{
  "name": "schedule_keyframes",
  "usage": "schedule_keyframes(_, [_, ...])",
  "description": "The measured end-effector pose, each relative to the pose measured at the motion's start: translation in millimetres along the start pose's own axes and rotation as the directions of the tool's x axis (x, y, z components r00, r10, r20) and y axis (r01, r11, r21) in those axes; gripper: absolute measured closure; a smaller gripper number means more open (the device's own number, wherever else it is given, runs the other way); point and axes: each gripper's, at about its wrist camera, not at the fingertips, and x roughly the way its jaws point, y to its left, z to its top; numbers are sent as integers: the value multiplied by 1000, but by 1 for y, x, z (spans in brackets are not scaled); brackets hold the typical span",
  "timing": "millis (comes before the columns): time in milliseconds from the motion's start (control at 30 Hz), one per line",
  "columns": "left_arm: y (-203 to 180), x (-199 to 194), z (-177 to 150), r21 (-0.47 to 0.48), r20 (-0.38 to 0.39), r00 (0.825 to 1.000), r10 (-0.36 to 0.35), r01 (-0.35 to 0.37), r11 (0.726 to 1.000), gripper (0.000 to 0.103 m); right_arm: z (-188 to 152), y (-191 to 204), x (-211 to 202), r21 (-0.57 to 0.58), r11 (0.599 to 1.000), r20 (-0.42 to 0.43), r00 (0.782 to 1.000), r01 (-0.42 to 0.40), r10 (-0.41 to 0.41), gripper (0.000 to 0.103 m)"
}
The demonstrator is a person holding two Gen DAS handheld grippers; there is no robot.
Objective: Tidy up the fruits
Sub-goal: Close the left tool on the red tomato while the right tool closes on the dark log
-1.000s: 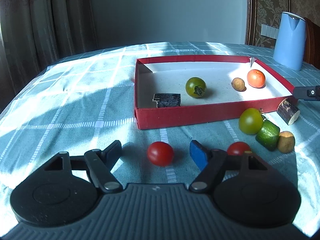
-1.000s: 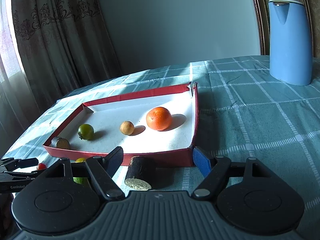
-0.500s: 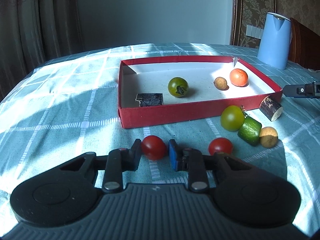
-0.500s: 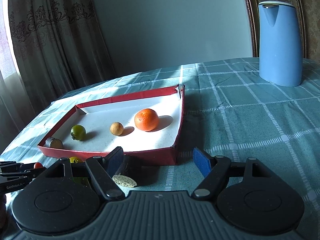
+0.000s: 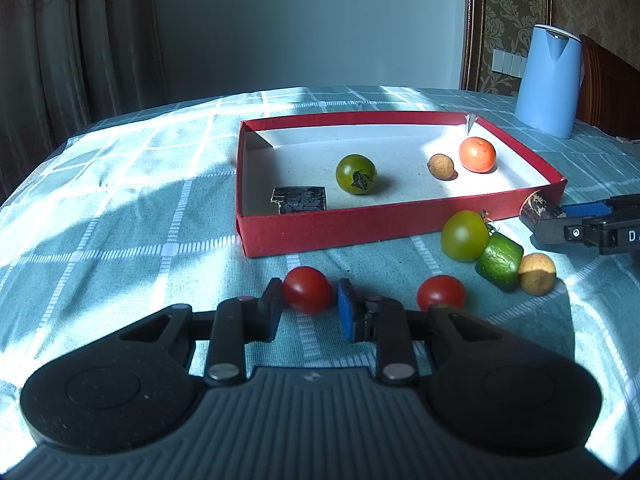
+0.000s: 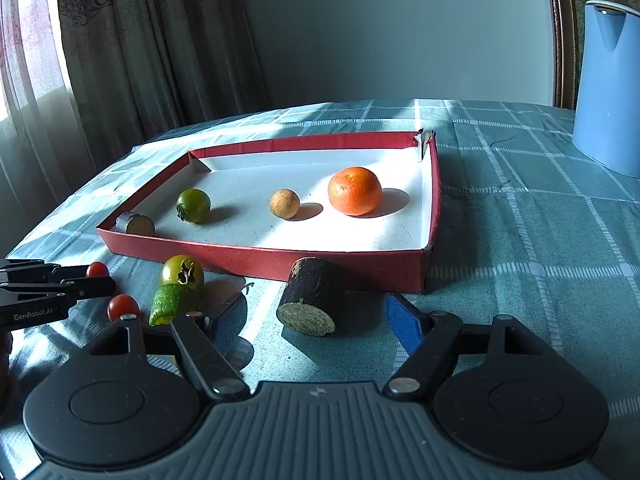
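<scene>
Checked tablecloth [image 5: 120, 208] — red tray [image 5: 360, 228], loose fruits, blue kettle [image 5: 548, 80].

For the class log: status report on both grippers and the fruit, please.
Left gripper shut on red tomato. Right gripper open around dark stub. Path to box unobstructed.

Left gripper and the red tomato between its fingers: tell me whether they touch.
Touching. In the left wrist view the left gripper has both fingers against the red tomato, with no gap visible on either side.
</scene>
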Motion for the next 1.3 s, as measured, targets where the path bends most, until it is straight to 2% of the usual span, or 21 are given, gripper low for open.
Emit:
schedule_keyframes(233, [0,0,0,0,0,1000,0,0,1000,77,1,10,6,-41,999,-6,999,33,-34,27])
schedule_keyframes(367, [0,0,0,-1,0,1000,-1,1,1000,77,1,13,8,-56,997,-4,998,57,-58,41])
schedule_keyframes(467, [0,0,0,0,0,1000,0,0,1000,77,1,14,9,-69,994,-1,997,80,-80,47])
schedule_keyframes(533, [0,0,0,-4,-1,1000,10,-10,1000,73,-1,18,9,-88,990,6,994,106,-106,52])
schedule_keyframes(667, [1,0,0,-7,-1,1000,9,-9,1000,73,-2,23,9,-123,987,13,994,105,-105,63])
schedule_keyframes(1000, [1,0,0,-8,-1,1000,9,-9,1000,73,-5,32,10,-169,975,33,990,144,-141,66])
schedule_keyframes(1300, [1,0,0,-8,-1,1000,8,-8,1000,73,-5,31,7,-158,975,40,987,159,-154,67])
